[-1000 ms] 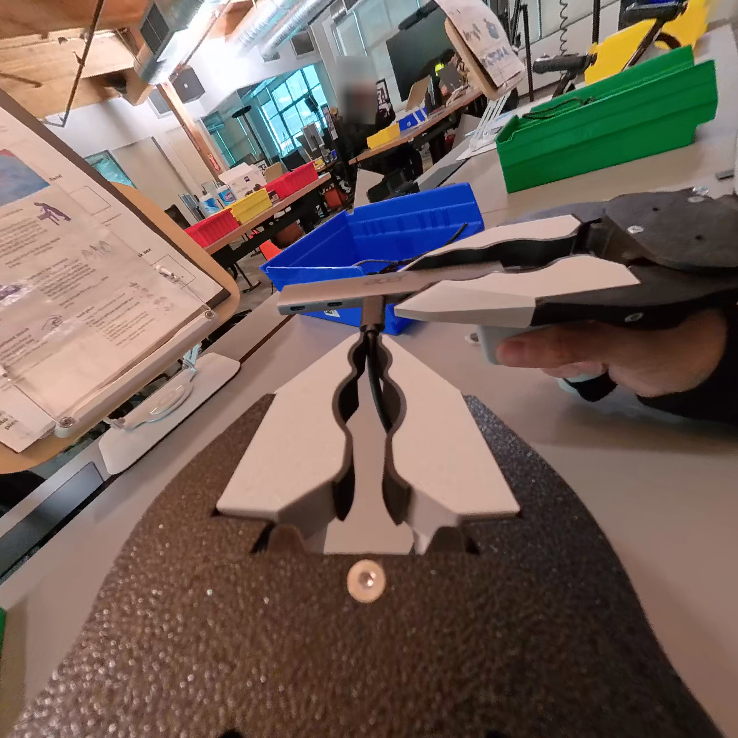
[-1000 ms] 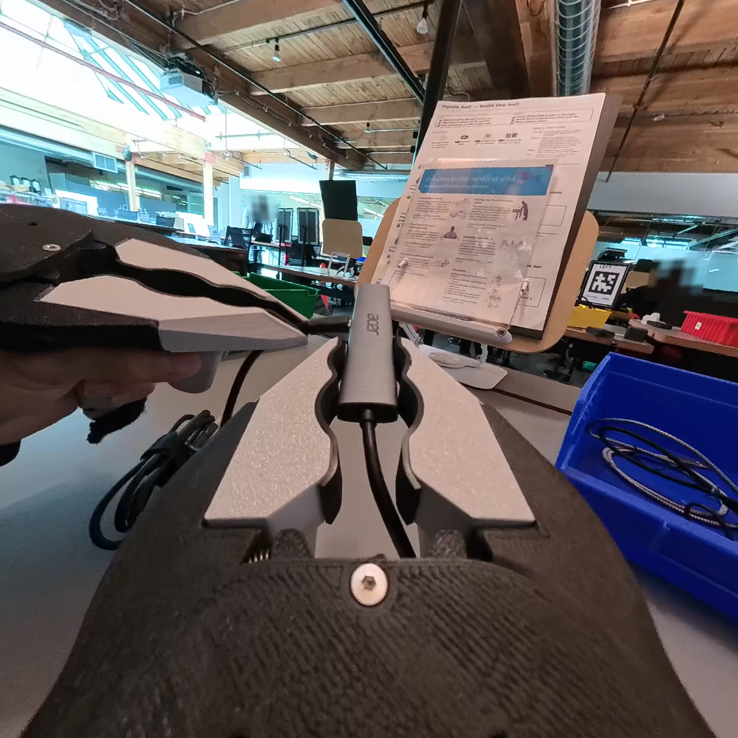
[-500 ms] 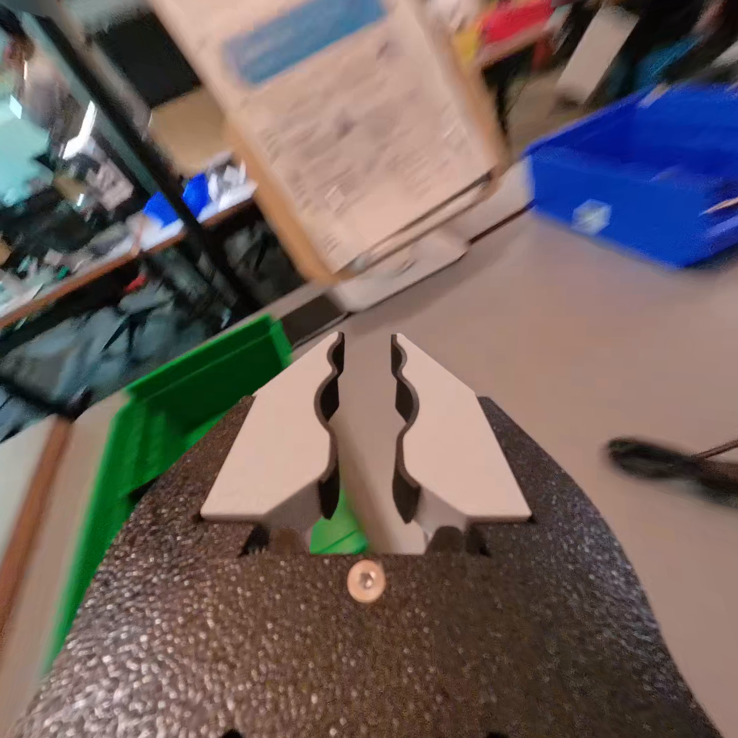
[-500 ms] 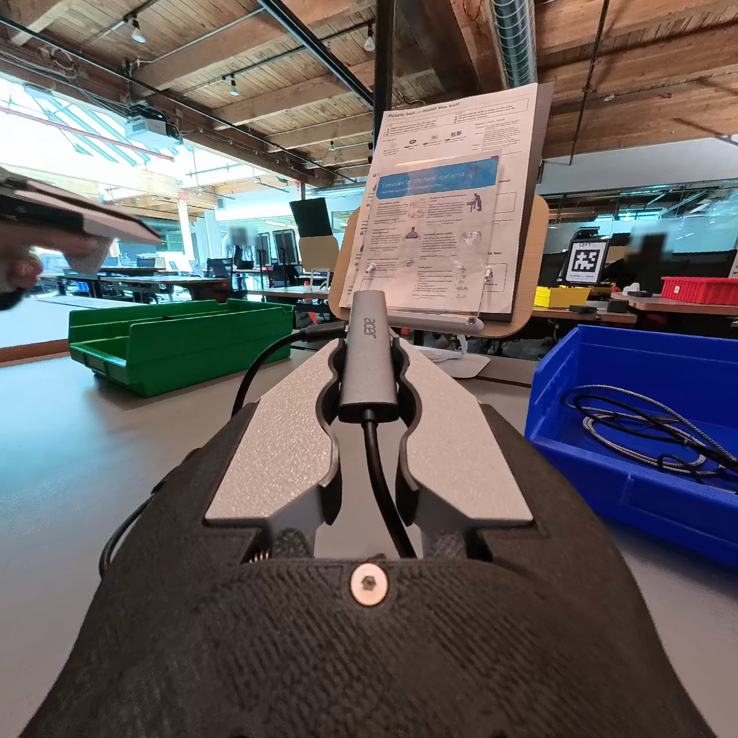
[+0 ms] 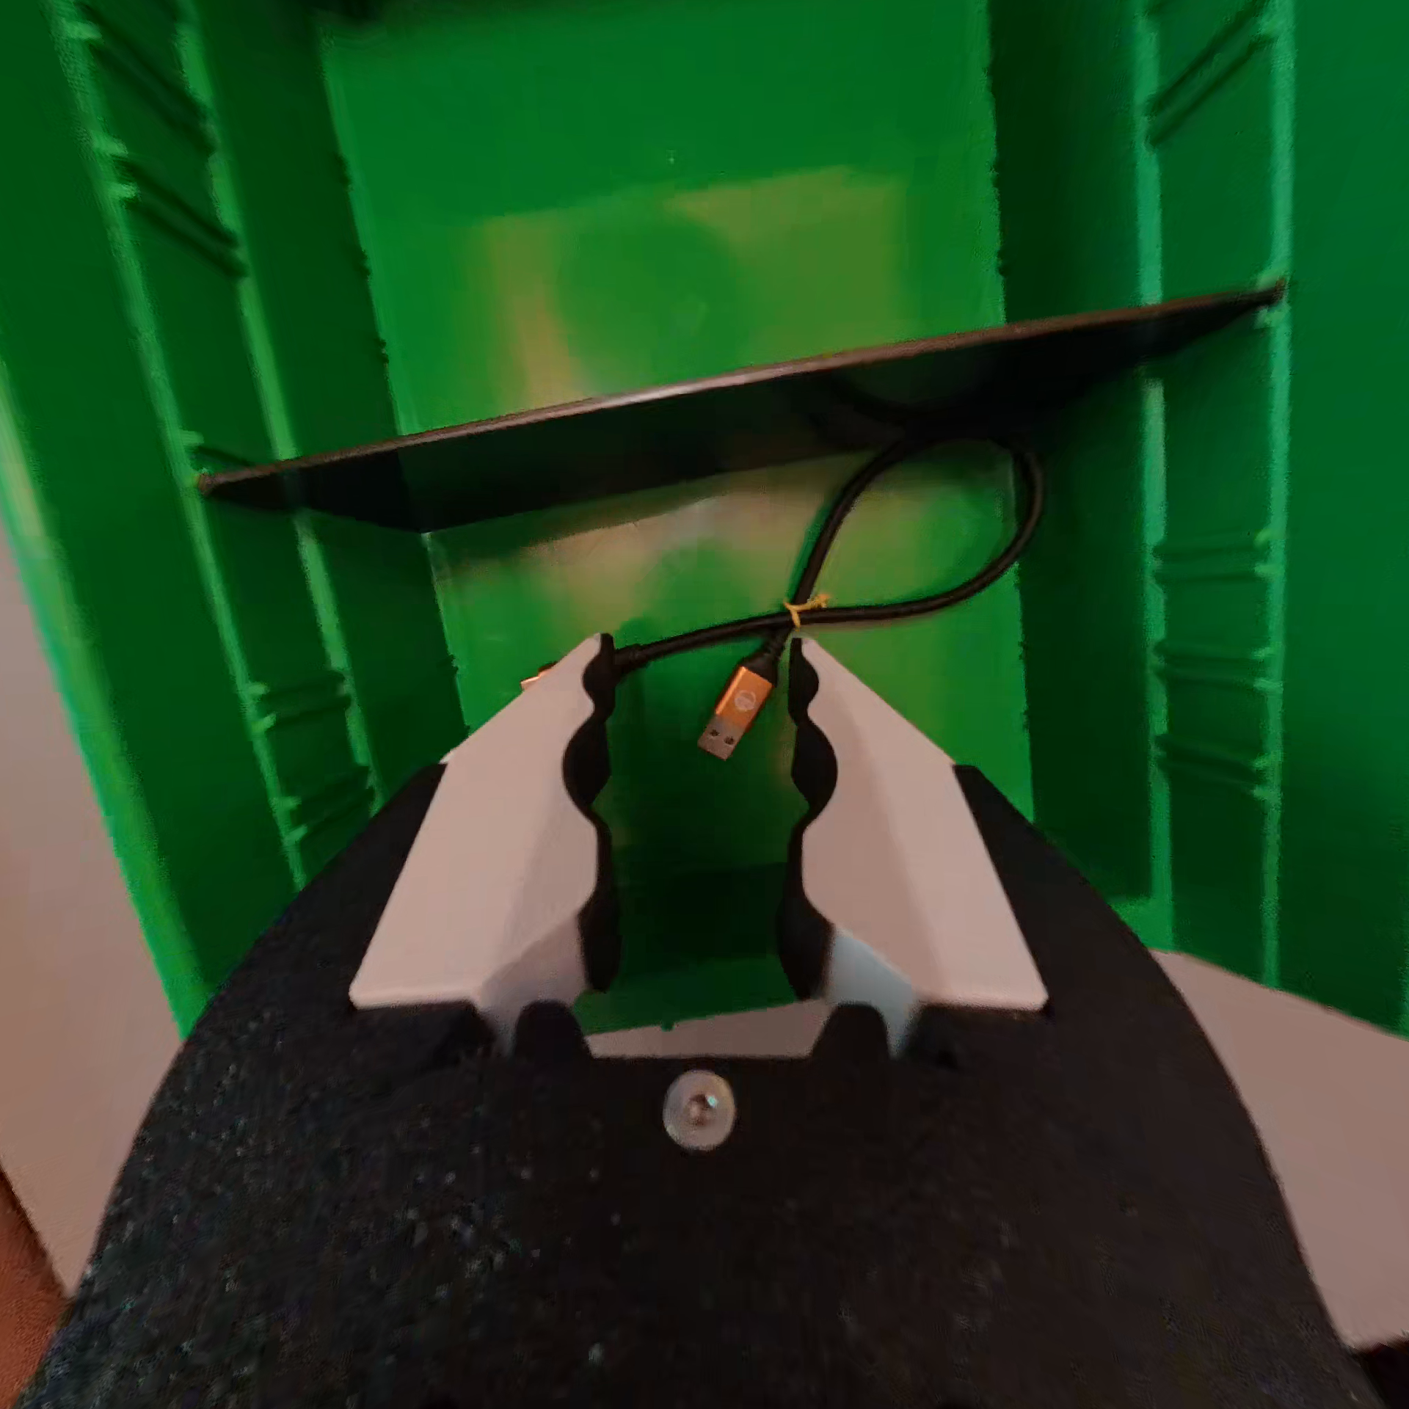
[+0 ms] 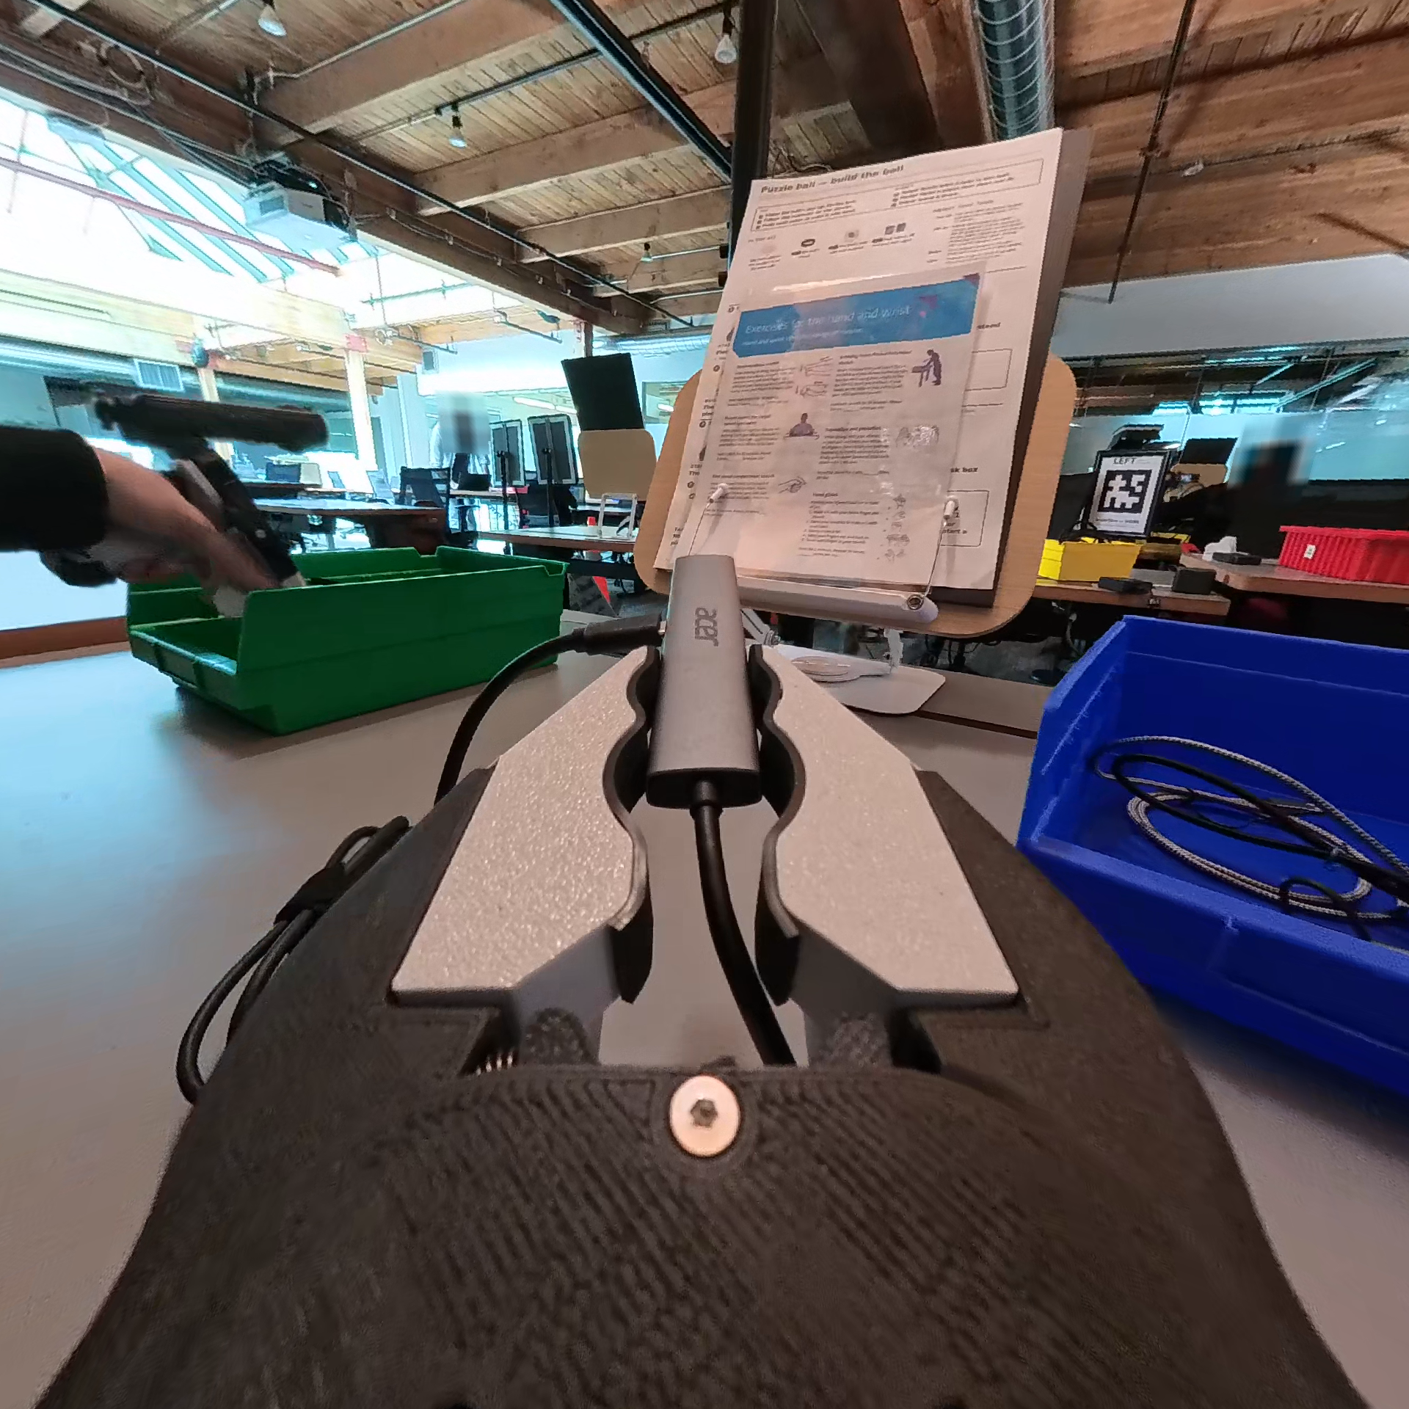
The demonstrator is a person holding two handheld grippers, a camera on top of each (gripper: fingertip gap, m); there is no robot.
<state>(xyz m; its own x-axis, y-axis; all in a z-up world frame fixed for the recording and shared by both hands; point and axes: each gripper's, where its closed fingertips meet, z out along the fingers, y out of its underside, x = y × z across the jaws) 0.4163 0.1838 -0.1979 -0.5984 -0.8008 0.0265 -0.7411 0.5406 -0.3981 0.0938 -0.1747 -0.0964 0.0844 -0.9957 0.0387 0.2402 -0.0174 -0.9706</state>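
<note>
My left gripper [image 5: 698, 648] is open and empty, pointing down into a green bin [image 5: 671, 229]. A black cable [image 5: 915, 549] with an orange-collared USB plug [image 5: 733, 709] lies on the bin floor; the plug sits between my fingertips, below them. My right gripper [image 6: 701, 656] is shut on a grey USB hub [image 6: 703, 671], held above the table. The hub's black cable [image 6: 732, 930] runs back between the fingers, and another black cable [image 6: 503, 686] is plugged into its left side. The left gripper [image 6: 221, 526] also shows far left in the right wrist view, dipping into the green bin [image 6: 358, 640].
A black divider [image 5: 724, 412] crosses the green bin beyond the cable. A blue bin [image 6: 1235, 823] holding coiled cables [image 6: 1250, 823] stands at the right. A document stand with printed sheets [image 6: 854, 427] stands behind the hub. A bundled black cable [image 6: 305, 915] lies on the grey table [image 6: 152, 800]. The tips of one gripper are about 50 cm away from the tips of the other.
My left gripper let go of the cable at the hub, swung away left and now points down into the green bin, jaws opened wider. My right gripper kept hold of the hub.
</note>
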